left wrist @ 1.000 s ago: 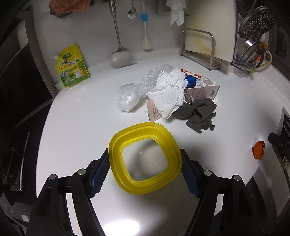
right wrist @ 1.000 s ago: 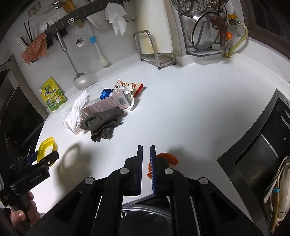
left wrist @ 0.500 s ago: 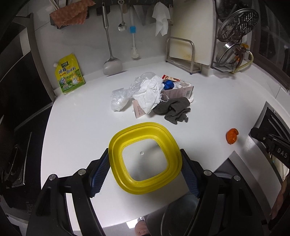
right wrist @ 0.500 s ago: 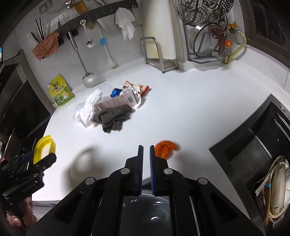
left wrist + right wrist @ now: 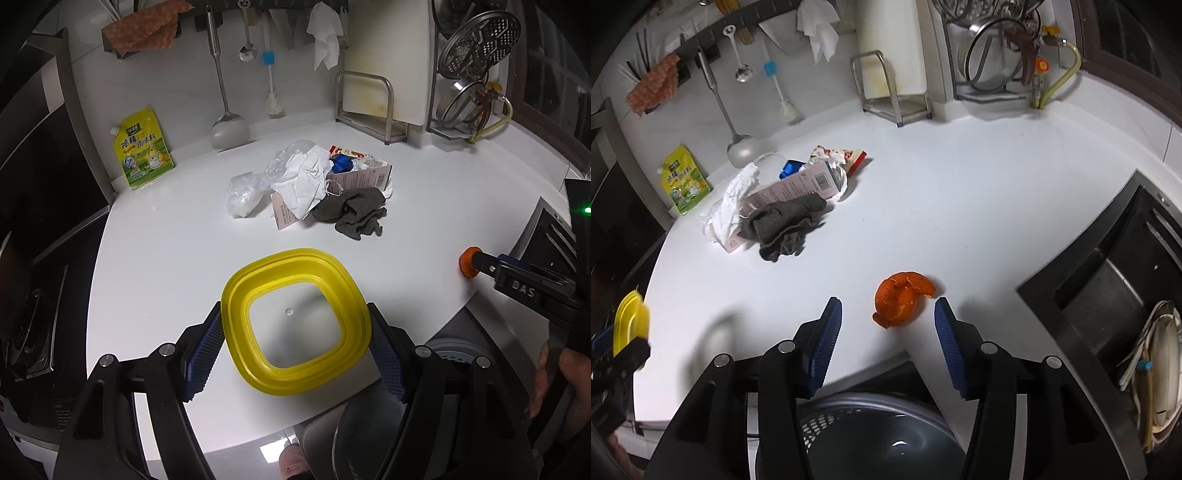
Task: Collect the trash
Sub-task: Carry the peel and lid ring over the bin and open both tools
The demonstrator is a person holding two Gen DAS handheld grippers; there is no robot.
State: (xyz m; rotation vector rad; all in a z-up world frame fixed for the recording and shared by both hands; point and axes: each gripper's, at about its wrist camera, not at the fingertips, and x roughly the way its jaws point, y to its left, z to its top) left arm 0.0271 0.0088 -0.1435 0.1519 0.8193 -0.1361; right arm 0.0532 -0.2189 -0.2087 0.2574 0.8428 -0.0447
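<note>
Left hand-held gripper [image 5: 295,350] clenched on yellow lid [image 5: 295,321], above desk [image 5: 166,258] edge | right hand-held gripper [image 5: 888,328] released, fingers flanking orange peel [image 5: 901,301] | trash pile [image 5: 317,188] mid-desk.

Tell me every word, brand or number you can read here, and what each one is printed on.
"DAS": white letters on the right tongs, seen from the left wrist camera.
"鸡精调味料": on the yellow-green seasoning pouch against the wall; its smaller print is too blurred to read.
Pink carton: a barcode and lines of print, too small to read.
Red snack wrapper: print unreadable.
</note>
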